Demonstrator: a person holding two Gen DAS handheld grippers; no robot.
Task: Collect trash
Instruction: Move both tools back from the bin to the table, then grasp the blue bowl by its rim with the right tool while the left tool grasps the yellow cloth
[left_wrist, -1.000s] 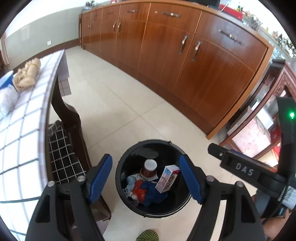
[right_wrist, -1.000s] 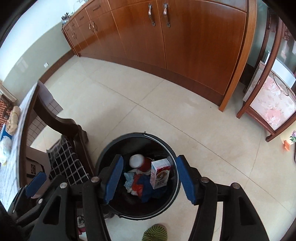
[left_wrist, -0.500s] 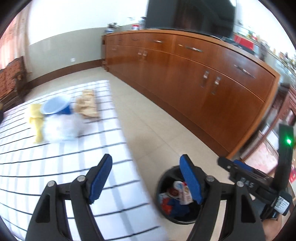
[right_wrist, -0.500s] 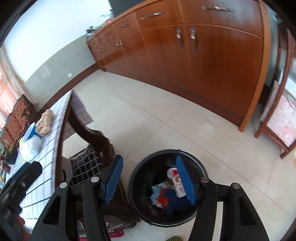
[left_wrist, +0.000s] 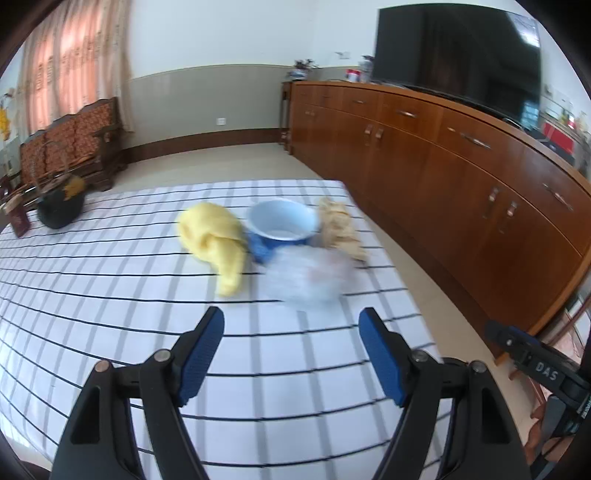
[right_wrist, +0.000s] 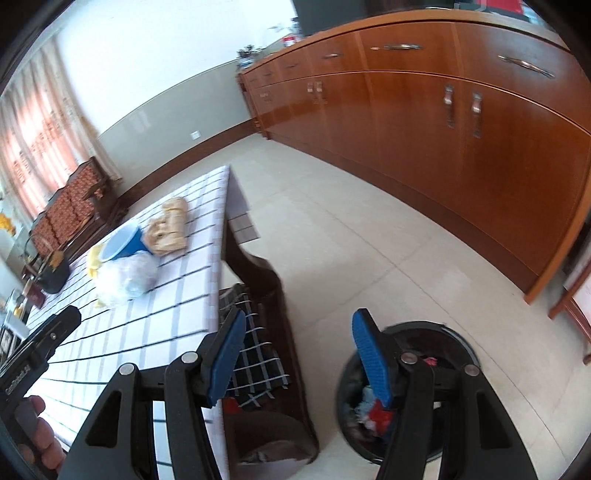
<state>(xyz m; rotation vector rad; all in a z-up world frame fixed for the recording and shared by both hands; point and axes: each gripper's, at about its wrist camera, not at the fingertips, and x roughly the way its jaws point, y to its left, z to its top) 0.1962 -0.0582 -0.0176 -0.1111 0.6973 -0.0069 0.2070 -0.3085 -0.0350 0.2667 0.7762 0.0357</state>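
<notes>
Both views swung to table (left_wrist: 110, 295) | bin (right_wrist: 458, 339) right-wrist only

A table (left_wrist: 110, 295) fills the near ground, with a long cabinet (left_wrist: 461, 177) running along its right side across a strip of floor. Near the table's far right corner lies a cluster: a cloth (left_wrist: 216, 236) at left, a bowl (left_wrist: 282, 223) just right of it, a crumpled paper bag (left_wrist: 340, 229) right again, and a plastic bag (left_wrist: 306, 277) in front (touching or merely close, blur hides which). A chair (right_wrist: 266, 332) stands at the table's edge, with a trash bin (right_wrist: 454, 332) on the floor to its right. A bench (left_wrist: 70, 147) sits behind the table.
</notes>
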